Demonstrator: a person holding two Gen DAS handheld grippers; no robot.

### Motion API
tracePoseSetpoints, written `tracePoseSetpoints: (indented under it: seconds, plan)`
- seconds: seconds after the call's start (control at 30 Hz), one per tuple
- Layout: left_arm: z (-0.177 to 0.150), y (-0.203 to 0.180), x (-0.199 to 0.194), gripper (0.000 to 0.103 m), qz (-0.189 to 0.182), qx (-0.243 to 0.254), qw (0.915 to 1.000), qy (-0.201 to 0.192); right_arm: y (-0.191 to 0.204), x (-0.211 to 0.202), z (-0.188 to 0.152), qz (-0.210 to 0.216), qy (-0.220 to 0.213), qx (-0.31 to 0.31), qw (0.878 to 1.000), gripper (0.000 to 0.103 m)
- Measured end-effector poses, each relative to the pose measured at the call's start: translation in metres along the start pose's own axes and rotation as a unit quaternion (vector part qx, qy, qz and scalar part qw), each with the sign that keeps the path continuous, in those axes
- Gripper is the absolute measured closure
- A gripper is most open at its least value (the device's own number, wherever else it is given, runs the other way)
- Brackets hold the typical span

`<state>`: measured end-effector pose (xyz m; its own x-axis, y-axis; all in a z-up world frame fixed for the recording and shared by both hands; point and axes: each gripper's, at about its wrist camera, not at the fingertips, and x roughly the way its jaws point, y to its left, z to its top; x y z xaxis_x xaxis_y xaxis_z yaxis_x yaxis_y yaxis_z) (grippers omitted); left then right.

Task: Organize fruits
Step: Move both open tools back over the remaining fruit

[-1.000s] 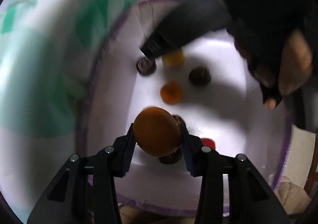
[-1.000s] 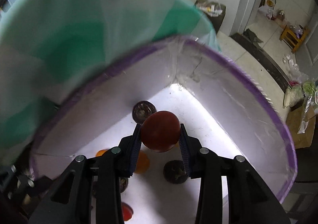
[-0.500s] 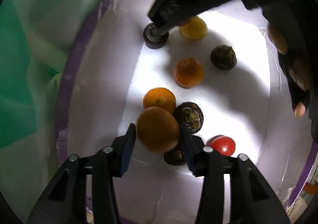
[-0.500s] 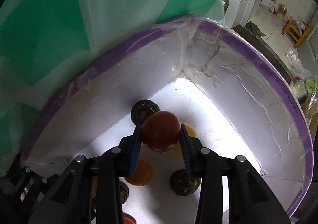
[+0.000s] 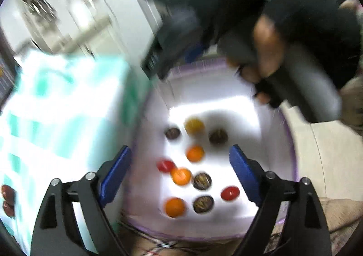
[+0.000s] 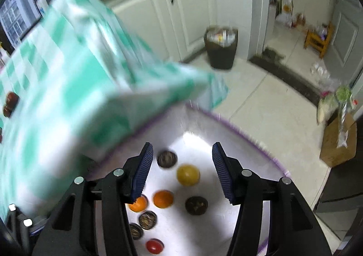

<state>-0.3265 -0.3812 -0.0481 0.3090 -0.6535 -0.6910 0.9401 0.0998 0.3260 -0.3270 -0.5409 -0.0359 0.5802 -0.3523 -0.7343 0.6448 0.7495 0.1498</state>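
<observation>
Now both the left gripper and right gripper, whose jaws have just been opening, stand wide and empty above the white box of fruit, while a few dark fruits wait on the far-left checked tablecloth.

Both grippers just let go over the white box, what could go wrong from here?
Both jaws have just been opening, nothing between them.
1. The white box sits beside the tablecloth edge; a rising left gripper or right gripper could snag it.
2. Loose round fruit, like the red tomato, may roll.
</observation>
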Motion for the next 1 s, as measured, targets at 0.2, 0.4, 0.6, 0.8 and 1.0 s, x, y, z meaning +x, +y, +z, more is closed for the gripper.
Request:
tracePoseSetpoints:
  seconds: [0.2, 0.4, 0.6, 0.8, 1.0]
  plan:
    - [-0.025, 0.099, -0.095, 0.002, 0.088, -0.147, 0.9810, -0.092, 0.093, -0.077, 0.025, 0.077, -0.106, -0.074, 0.989, 0.019]
    - [-0.123, 0.236, -0.159, 0.002, 0.218, -0.339, 0.9126, -0.071, 0.239, -0.081, 0.009, 0.151, -0.102, -0.224, 0.957, 0.016]
    - [-0.254, 0.333, -0.225, 0.002, 0.295, -0.546, 0.7837, -0.031, 0.384, -0.043, -0.010, 0.179, -0.064, -0.325, 0.927, 0.016]
    - [-0.320, 0.349, -0.262, 0.002, 0.301, -0.636, 0.7083, -0.054, 0.476, 0.016, 0.015, 0.180, -0.033, -0.347, 0.920, 0.016]
    - [-0.318, 0.349, -0.257, 0.002, 0.303, -0.631, 0.7121, -0.055, 0.549, 0.066, 0.039, 0.170, -0.025, -0.379, 0.909, 0.016]
